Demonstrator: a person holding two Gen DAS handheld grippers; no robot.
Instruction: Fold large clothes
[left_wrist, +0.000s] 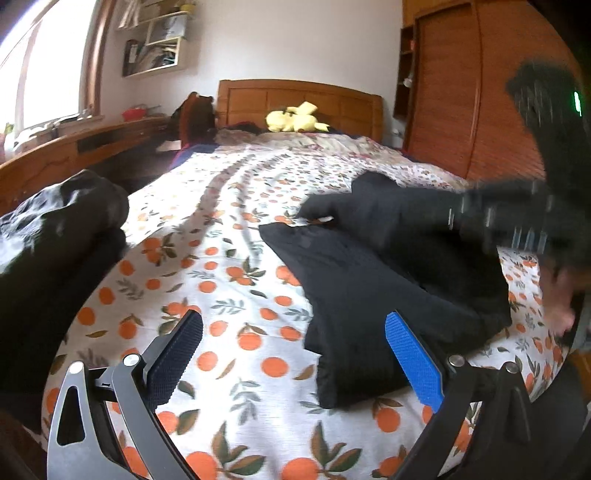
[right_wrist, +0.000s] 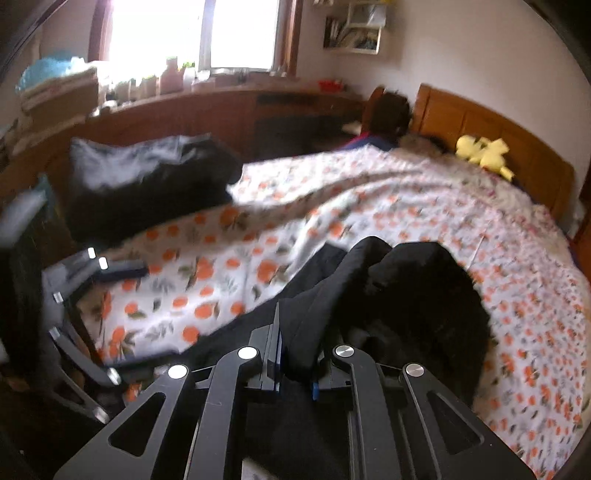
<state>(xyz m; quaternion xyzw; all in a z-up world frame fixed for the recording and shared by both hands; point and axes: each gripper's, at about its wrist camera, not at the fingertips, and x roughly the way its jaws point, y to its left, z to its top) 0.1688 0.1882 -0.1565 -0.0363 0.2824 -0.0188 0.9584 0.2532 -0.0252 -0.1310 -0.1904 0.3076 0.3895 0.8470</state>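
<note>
A black garment (left_wrist: 369, 295) lies partly folded on the orange-print bedspread (left_wrist: 229, 258). In the left wrist view my left gripper (left_wrist: 295, 354) stands open just above the bedspread, its blue pad at the garment's near edge and nothing between its fingers. My right gripper (left_wrist: 480, 214) appears blurred at the right, lifting a fold of the black cloth. Seen from the right wrist, the right gripper (right_wrist: 293, 354) is shut on a black garment (right_wrist: 406, 295) that drapes forward onto the bed. The left gripper (right_wrist: 133, 325) shows open at the left edge of that view.
A second dark heap of clothing (left_wrist: 55, 229) sits on the bed's left corner (right_wrist: 147, 177). A yellow plush toy (left_wrist: 295, 118) lies by the wooden headboard (left_wrist: 295, 96). A wooden ledge under the window runs along the left, and a wardrobe (left_wrist: 461, 92) stands on the right.
</note>
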